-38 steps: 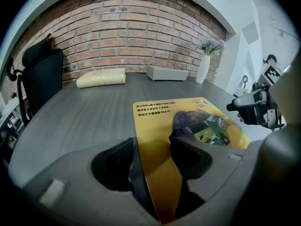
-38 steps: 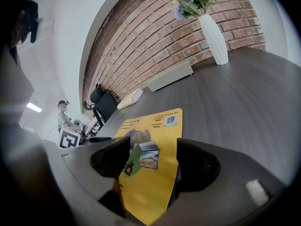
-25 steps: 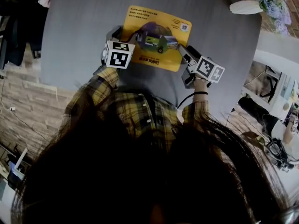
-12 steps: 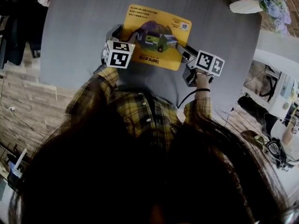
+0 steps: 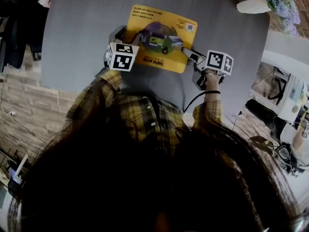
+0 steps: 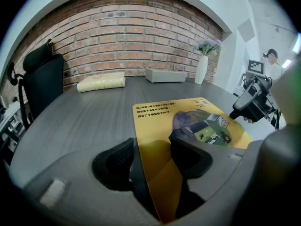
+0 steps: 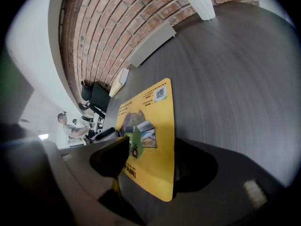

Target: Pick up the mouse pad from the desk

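Observation:
A yellow mouse pad with a printed picture lies on the grey desk. My left gripper is at the pad's near left edge. In the left gripper view that edge of the mouse pad rises between the jaws, dark underside showing, and the left gripper is shut on it. My right gripper is at the pad's near right corner. In the right gripper view that corner of the mouse pad sits between the jaws, and the right gripper is open with a gap on both sides.
A white vase of flowers lies at the desk's far right. A cream book and a grey box sit by the brick wall. A black office chair stands at the left. A person is behind, at the right.
My right gripper has shifted slightly away from me along the pad's right corner. The left gripper and the pad have stayed where they were.

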{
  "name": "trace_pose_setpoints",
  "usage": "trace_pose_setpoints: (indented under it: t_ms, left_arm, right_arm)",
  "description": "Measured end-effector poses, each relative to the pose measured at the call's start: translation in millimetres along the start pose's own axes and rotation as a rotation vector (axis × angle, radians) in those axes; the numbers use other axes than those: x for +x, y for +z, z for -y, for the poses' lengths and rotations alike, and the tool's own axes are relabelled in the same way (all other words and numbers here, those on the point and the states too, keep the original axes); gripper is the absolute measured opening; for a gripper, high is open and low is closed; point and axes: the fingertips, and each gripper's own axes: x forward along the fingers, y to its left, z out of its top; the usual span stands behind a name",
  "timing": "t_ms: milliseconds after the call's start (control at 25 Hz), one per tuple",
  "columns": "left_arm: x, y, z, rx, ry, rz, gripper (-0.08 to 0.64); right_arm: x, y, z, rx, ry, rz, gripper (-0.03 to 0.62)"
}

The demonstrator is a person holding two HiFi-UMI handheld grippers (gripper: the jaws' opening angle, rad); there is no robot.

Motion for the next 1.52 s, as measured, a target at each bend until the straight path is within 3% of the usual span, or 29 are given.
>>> trace_pose_setpoints:
  t_ms: [160, 440, 560, 760, 1040, 1520]
  left_arm:
    - [0.5, -0.5, 0.1, 0.000, -0.003, -0.001, 0.256]
    - [0.4, -0.3, -0.1, 0.000, -0.004, 0.002, 0.256]
    - [1.1, -0.6, -0.7, 0.000, -0.002, 0.005, 0.256]
    - [0.2, -0.6, 0.0, -0.001, -0.004, 0.004, 0.256]
    - [0.4, -0.5, 0.4, 0.000, -0.003, 0.005, 0.256]
    - [-1.3, -0.2, 0.9, -0.001, -0.007, -0.001, 0.256]
  right_arm:
    - [-2.3, 3.2, 0.3, 0.045, 0.075, 0.007, 0.295]
    - [-3.1, 17.6, 0.7, 0.062, 0.128, 0.087, 0.279]
    - [-6.2, 14.1, 4.3, 0.060, 0.141, 0.050, 0.252]
    - [-7.5, -21.9, -1.7, 0.086, 0.253, -0.134, 0.247]
    - [3.2, -1.5, -9.1, 0.128, 0.351, -0.076, 0.247]
    - [32.8, 21.1, -48.3, 0.111, 0.527, -0.121, 0.247]
